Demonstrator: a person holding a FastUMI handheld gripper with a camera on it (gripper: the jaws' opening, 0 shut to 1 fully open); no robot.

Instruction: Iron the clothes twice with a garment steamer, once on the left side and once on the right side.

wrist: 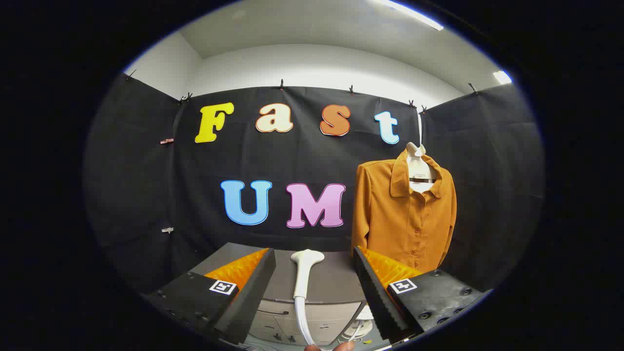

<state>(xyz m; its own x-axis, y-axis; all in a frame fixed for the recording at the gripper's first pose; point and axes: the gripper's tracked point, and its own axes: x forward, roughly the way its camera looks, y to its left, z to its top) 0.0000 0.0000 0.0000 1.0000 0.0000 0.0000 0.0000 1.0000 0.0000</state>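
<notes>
We saw the steamer (304, 273) standing upright between the fingers of the gripper (314, 278), its head level with the fingertips, touching neither. The jaws stood wide apart, holding nothing. The steamer's hose (303, 324) ran down from it towards a fingertip (347, 345) of a person at the near edge. The shirt (402, 214) hung on a hanger (418, 158) far to the right, beyond the right finger, against the wall. A grey cabinet (321, 287) stood behind the steamer. Square markers sat on both fingers; we could read no writing.
</notes>
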